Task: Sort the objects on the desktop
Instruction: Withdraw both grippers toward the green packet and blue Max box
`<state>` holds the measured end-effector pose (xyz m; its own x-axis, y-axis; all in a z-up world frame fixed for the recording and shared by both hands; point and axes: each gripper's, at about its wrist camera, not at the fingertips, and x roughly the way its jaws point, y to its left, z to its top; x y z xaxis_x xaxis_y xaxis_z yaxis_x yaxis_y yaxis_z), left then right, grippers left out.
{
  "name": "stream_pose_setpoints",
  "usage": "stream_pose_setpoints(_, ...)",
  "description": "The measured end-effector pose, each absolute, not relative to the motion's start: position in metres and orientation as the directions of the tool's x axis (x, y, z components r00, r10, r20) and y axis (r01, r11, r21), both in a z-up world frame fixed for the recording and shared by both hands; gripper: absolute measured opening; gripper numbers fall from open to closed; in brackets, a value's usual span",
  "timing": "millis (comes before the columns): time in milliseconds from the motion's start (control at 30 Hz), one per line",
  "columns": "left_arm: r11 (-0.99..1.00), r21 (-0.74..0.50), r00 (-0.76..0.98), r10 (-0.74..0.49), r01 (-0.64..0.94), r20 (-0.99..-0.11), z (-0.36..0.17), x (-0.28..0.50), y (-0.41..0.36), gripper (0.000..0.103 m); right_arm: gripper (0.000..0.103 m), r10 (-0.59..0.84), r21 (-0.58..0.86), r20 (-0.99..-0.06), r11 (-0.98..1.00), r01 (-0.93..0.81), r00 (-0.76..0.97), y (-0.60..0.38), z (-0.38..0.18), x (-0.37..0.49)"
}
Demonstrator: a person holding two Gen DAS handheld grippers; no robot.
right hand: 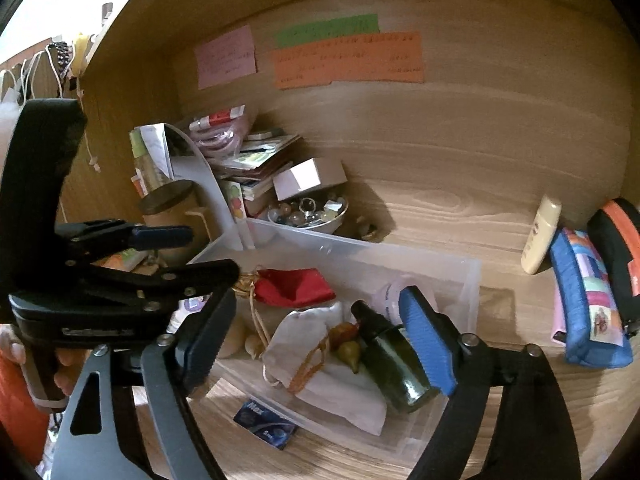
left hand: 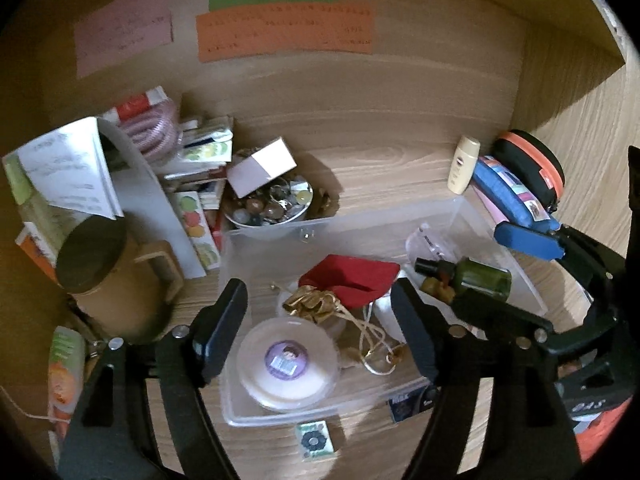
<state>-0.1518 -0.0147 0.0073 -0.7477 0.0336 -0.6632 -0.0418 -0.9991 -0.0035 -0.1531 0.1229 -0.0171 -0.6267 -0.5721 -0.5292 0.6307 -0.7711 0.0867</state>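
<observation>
A clear plastic bin [left hand: 280, 228] [right hand: 460, 268] sits on the wooden desk. It holds a red pouch [left hand: 352, 280] [right hand: 296, 286], a gold ribbon [left hand: 312, 304], a round lidded case [left hand: 286, 362], a white cloth bag [right hand: 304, 332] and a dark green bottle [left hand: 480, 278] [right hand: 394, 364]. My left gripper [left hand: 320, 328] is open above the bin, over the round case and the ribbon. My right gripper [right hand: 320, 340] is open above the bin's right part, its blue pad [right hand: 428, 344] beside the green bottle. It also shows at the right of the left wrist view [left hand: 524, 236].
A bowl of trinkets [left hand: 268, 204] [right hand: 308, 212] with a small white box [left hand: 260, 168] stands behind the bin. Booklets, a tan mug [left hand: 116, 280] and papers crowd the left. A cream tube [left hand: 462, 164] [right hand: 540, 240], a blue pencil case [right hand: 588, 300] and a black-orange case [left hand: 532, 168] stand at right. A small dark packet [right hand: 266, 424] lies in front.
</observation>
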Motion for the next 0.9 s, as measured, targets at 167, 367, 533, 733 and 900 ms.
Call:
stream_pose_setpoints(167,-1.0,0.008,-0.764,0.012,-0.023,-0.645,0.016,-0.138,-0.019,0.086,0.086,-0.538,0.062,-0.54,-0.793,0.606,-0.647,0.122,-0.012,-0.145)
stream_pose_setpoints(367,-1.0,0.023,-0.789,-0.009,-0.007,-0.614,0.026,-0.115,-0.025,0.094,0.087,-0.524,0.075,-0.54,-0.81,0.582,-0.659,0.127,-0.006,-0.129)
stream_pose_setpoints(533,-0.999,0.03,-0.799,-0.026,0.01,-0.601,0.027,-0.094,-0.031,0.097,0.088,-0.517,0.089,-0.547,-0.818,0.568,-0.658,0.131,-0.005,-0.117)
stream_pose_setpoints(733,-1.0,0.022,-0.801,-0.026,0.016,-0.598,0.024,-0.071,-0.036,0.1,0.089,-0.489,0.07,-0.559,-0.832,0.55,-0.669,0.135,-0.008,-0.095)
stream_pose_setpoints(900,-1.0,0.025,-0.79,-0.025,0.012,-0.612,0.013,-0.056,-0.04,0.1,0.09,-0.458,0.057,-0.579,-0.848,0.526,-0.675,0.139,-0.015,-0.082)
